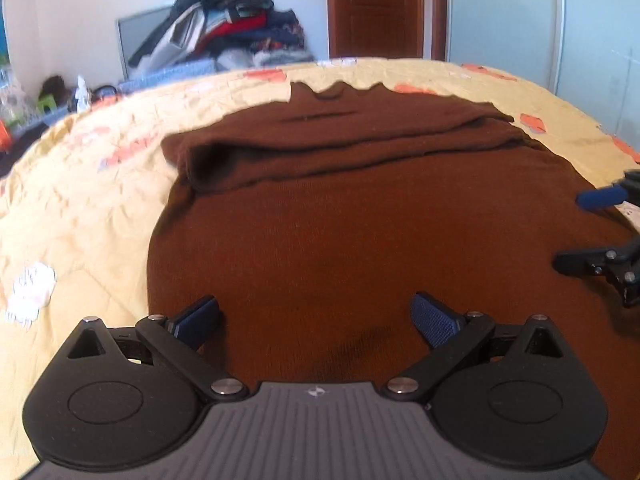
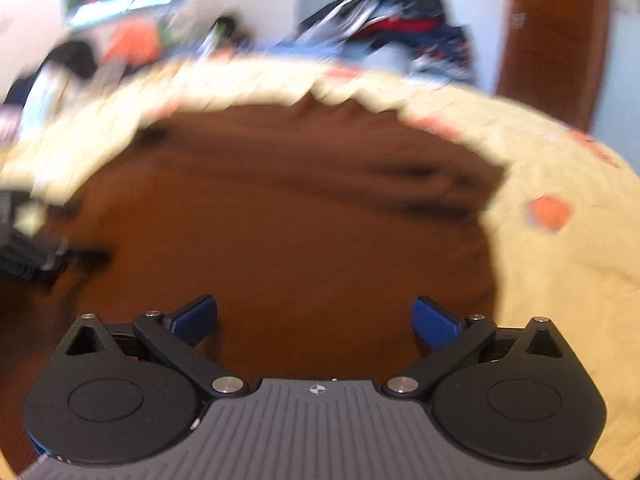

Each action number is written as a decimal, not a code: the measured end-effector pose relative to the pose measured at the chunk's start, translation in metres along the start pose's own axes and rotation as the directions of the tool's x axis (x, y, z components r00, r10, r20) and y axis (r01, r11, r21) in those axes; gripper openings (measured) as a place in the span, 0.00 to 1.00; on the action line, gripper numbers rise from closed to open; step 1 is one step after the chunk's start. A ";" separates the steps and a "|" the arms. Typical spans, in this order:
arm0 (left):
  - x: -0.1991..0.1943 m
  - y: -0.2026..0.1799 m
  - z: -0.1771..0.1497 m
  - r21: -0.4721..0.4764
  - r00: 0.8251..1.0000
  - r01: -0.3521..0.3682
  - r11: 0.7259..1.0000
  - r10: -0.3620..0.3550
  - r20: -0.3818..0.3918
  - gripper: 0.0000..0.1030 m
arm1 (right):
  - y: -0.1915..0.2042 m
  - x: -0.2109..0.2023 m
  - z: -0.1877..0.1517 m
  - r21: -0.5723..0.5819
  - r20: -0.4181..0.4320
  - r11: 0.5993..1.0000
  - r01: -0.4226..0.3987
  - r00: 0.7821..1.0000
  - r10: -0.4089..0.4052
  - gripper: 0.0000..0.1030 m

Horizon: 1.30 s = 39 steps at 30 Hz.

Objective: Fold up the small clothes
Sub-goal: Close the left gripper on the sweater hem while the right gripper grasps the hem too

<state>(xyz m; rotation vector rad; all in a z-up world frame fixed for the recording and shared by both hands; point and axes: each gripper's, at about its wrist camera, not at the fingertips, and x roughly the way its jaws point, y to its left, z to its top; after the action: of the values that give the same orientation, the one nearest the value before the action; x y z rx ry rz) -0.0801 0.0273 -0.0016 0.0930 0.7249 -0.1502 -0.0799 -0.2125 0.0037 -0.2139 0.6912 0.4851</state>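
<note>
1. Left wrist view: left gripper (image 1: 315,322), jaws wide, empty, above brown garment (image 1: 360,240) spread on yellow bedspread (image 1: 80,200).
2. Right gripper (image 2: 315,322): jaws wide; blurred garment seemingly partly folded.

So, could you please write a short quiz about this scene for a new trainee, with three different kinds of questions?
1. True or false: the left gripper is shut on the brown garment.
2. Which surface is the garment lying on? A) a wooden floor B) a yellow bedspread C) a glass table
3. Fill the gap: across the far part of the garment, a ______ is already laid over the body.

Key
1. False. Its jaws stand wide apart with nothing between them; the right gripper is open too.
2. B
3. folded layer, seemingly the sleeves.
</note>
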 end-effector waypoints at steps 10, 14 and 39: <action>-0.067 0.052 -0.049 -0.311 0.997 0.054 0.949 -0.068 -0.035 1.00 | -0.063 -0.063 -0.032 0.444 -0.033 0.890 -0.102 0.991 0.130 1.00; -0.083 0.086 -0.066 -0.586 0.950 0.274 0.762 -0.308 0.043 0.99 | -0.079 -0.073 -0.046 0.605 0.022 0.774 -0.185 0.976 0.216 0.96; -0.070 0.118 -0.087 -0.722 0.876 0.338 0.604 -0.482 0.007 0.28 | -0.102 -0.091 -0.088 0.743 0.080 0.593 -0.310 0.921 0.380 0.54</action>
<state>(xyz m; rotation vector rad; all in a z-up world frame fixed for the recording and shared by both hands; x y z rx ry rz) -0.1686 0.1627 -0.0160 -0.8357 0.9488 -0.3019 -0.1392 -0.3644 0.0002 0.7137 0.9761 0.5251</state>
